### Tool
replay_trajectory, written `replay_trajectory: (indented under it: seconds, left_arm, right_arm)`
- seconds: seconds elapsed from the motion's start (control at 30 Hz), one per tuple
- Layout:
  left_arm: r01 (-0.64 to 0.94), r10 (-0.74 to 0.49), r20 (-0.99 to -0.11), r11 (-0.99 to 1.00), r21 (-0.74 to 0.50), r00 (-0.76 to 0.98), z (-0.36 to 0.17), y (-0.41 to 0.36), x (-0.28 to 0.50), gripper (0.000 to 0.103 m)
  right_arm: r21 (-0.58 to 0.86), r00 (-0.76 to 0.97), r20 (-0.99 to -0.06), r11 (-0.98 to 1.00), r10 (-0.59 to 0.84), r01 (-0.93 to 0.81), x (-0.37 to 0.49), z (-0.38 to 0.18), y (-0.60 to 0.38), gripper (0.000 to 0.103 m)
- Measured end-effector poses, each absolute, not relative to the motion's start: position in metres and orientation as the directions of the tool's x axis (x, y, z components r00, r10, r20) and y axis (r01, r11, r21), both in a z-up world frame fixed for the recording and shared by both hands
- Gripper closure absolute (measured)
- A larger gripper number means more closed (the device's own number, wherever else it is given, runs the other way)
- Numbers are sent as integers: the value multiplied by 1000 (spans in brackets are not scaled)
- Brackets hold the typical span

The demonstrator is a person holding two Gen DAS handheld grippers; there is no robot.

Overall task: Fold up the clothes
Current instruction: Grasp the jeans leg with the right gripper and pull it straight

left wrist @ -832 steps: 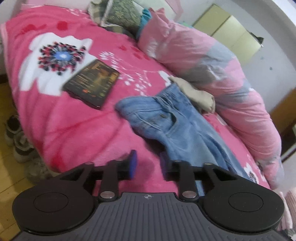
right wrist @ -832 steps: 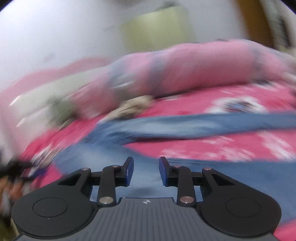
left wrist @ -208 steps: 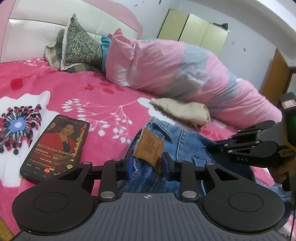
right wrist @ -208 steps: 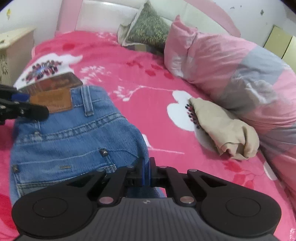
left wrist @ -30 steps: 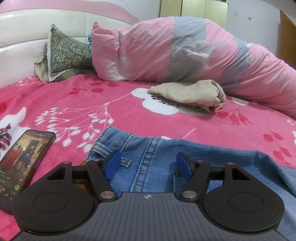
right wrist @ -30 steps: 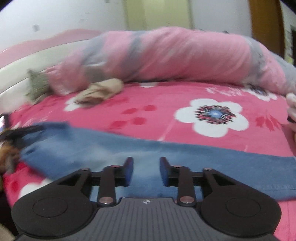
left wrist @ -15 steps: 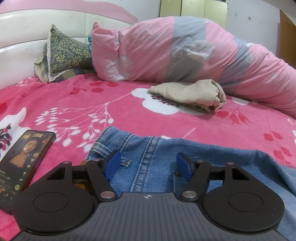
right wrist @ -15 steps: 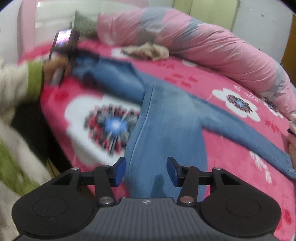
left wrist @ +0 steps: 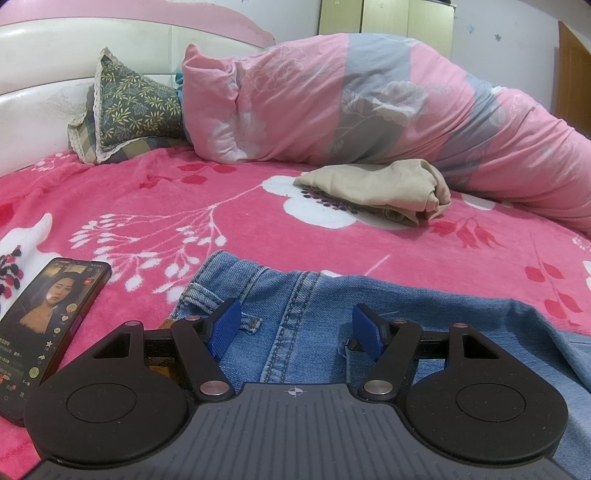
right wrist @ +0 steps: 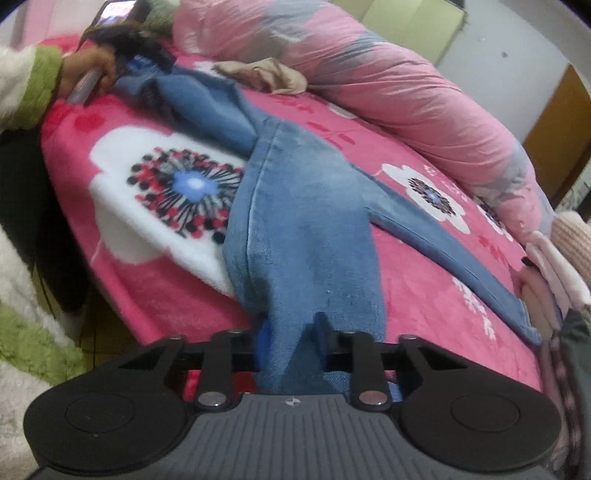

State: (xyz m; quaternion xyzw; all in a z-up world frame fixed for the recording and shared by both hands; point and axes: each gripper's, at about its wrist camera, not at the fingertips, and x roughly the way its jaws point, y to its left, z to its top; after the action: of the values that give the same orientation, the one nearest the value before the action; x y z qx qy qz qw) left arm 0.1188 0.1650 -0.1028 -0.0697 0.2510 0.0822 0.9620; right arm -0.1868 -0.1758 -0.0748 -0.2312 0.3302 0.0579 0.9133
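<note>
In the left wrist view, a phone (left wrist: 48, 325) with a lit screen lies at nine o'clock on the pink flowered blanket (left wrist: 155, 206), just beside the waistband of the jeans (left wrist: 303, 306). The left gripper (left wrist: 295, 328) stands wide over that waistband, its blue pads apart with denim spread flat between them and neither pad pressing it. At twelve o'clock a folded beige garment (left wrist: 380, 188) rests on a white flower, with a rolled pink and grey duvet (left wrist: 369, 103) behind it, a green patterned pillow (left wrist: 129, 107) at eleven o'clock against the white headboard (left wrist: 44, 92), and pale cupboard doors (left wrist: 384, 16) on the far wall. In the right wrist view, a hand in a green-cuffed sleeve (right wrist: 33, 88) sits at ten o'clock at the waist end of the jeans (right wrist: 306, 221). The right gripper (right wrist: 291, 332) has just been closing, and its jaws now stand narrow, pinched on a bunched trouser leg near six o'clock. The other leg runs out to four o'clock across the blanket (right wrist: 424, 295), where pink folded cloth (right wrist: 554, 273) sits at the edge.
</note>
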Motion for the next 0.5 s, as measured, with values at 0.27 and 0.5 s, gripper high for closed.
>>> replay_trajectory:
  seconds: [0.27,0.5]
  left_arm:
    - [-192,120,-493,976,-98,862,-103,166,119,36]
    - [-192,119,-492,976,-100,863,-103,166,119,36]
  right_arm:
    - [-389,845,-513,918,-151,-72,-181,-35,-202,98]
    - [-485,886,-379,873,-267,55,-144,3,-241,98]
